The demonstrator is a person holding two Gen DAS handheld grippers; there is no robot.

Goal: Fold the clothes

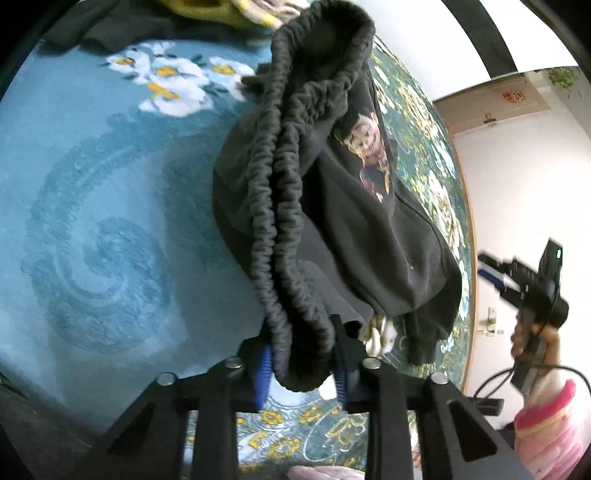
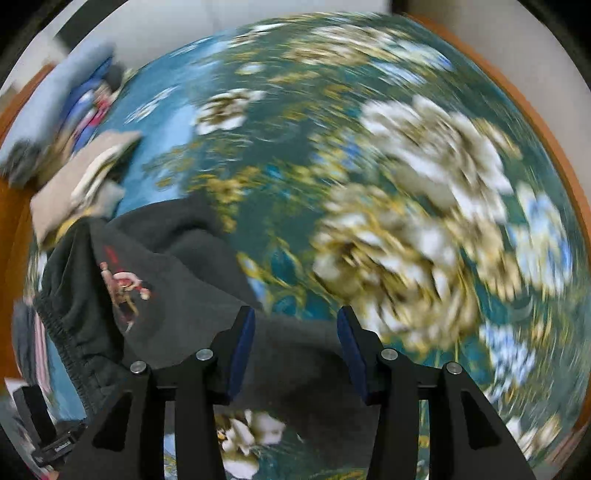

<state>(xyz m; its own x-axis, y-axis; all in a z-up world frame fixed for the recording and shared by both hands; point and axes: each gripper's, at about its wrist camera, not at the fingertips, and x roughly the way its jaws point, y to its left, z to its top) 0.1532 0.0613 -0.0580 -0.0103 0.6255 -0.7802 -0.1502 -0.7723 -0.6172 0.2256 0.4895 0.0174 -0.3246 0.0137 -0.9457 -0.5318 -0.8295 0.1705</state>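
Observation:
Dark grey pants [image 1: 332,221] with a ruched elastic waistband [image 1: 280,206] and a cartoon print [image 1: 369,151] hang over the blue floral carpet [image 1: 92,206]. My left gripper [image 1: 301,365] is shut on the waistband and holds the pants up. My right gripper [image 2: 295,347] is open, with dark cloth of the pants [image 2: 177,266] lying below and between its jaws, not gripped. It also shows in the left wrist view [image 1: 524,280], held in a hand at the right, apart from the pants.
A pile of other clothes [image 2: 74,122] lies at the carpet's far left in the right wrist view. Yellow and dark garments [image 1: 207,14] lie at the top of the left view. The wooden floor [image 2: 554,122] rims the carpet.

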